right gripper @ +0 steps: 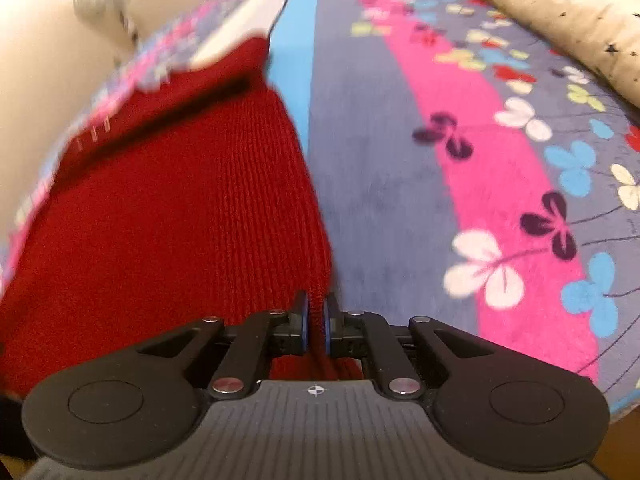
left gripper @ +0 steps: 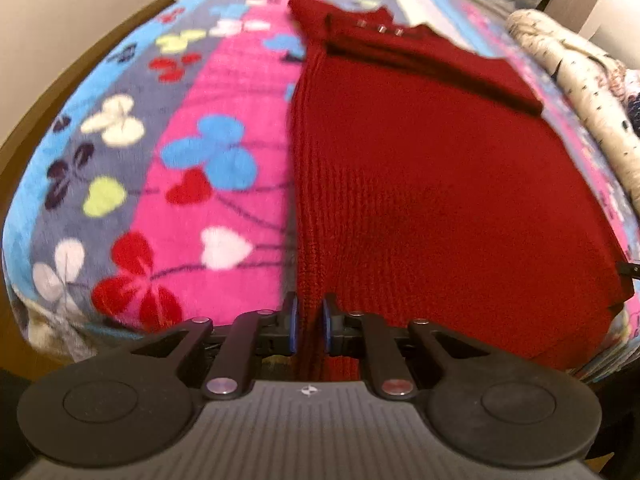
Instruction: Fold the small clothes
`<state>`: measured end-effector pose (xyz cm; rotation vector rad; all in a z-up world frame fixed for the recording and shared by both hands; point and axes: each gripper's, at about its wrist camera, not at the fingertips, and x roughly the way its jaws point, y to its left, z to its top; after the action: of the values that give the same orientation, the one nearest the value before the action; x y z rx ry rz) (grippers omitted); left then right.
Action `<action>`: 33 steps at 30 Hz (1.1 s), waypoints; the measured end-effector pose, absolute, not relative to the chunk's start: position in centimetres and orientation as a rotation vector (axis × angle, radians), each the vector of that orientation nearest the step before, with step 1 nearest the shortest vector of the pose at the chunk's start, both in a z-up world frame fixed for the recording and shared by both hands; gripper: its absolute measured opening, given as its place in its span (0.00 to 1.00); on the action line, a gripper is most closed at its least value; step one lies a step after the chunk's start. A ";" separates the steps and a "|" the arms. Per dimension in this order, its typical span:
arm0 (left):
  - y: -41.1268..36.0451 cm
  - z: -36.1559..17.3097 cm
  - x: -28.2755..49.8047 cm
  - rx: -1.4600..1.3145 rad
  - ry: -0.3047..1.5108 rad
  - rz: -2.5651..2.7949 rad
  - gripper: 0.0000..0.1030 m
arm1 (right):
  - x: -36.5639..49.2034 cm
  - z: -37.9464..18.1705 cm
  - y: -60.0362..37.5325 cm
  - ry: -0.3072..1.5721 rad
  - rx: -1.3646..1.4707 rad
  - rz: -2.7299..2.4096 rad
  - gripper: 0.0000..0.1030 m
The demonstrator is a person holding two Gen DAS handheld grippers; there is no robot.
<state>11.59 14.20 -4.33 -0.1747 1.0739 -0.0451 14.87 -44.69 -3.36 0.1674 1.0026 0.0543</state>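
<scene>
A small dark red knitted garment lies flat on a butterfly-patterned fleece blanket, its collar with metal snaps at the far end. My left gripper is shut on the garment's near left corner, with red knit pinched between the blue pads. In the right wrist view the same red garment fills the left half. My right gripper is shut on its near right corner, a fold of knit squeezed between the pads. The hem below both grippers is hidden.
The blanket covers a bed with pink, grey and blue stripes. A cream spotted pillow or quilt lies along the right side, seen as a cream quilt in the right view. A pale wall and a wooden edge border the left.
</scene>
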 end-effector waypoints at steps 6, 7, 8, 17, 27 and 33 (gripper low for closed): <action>14.0 -4.8 11.7 -0.162 1.086 -0.032 0.20 | 15.5 -4.8 -44.7 1.061 0.144 0.018 0.32; 14.0 -4.9 11.7 -0.157 1.085 -0.032 0.20 | 15.7 -5.0 -44.8 1.066 0.137 0.021 0.32; 14.1 -4.9 11.6 -0.153 1.084 -0.033 0.20 | 15.7 -5.0 -44.7 1.067 0.133 0.024 0.33; 14.0 -4.8 11.3 -0.160 1.090 -0.043 0.21 | 15.4 -4.5 -44.1 1.046 0.129 0.063 0.13; 13.5 -4.9 11.3 -0.122 1.086 -0.055 0.16 | 15.7 -4.7 -43.3 1.063 0.094 0.066 0.19; 13.0 -3.3 10.6 -0.100 1.018 -0.071 0.11 | 14.5 -2.4 -43.8 0.946 0.156 0.130 0.09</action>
<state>10.56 13.01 -3.31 -0.0995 1.0180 -0.0712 14.52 -43.82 -2.44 0.1562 0.9460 0.1301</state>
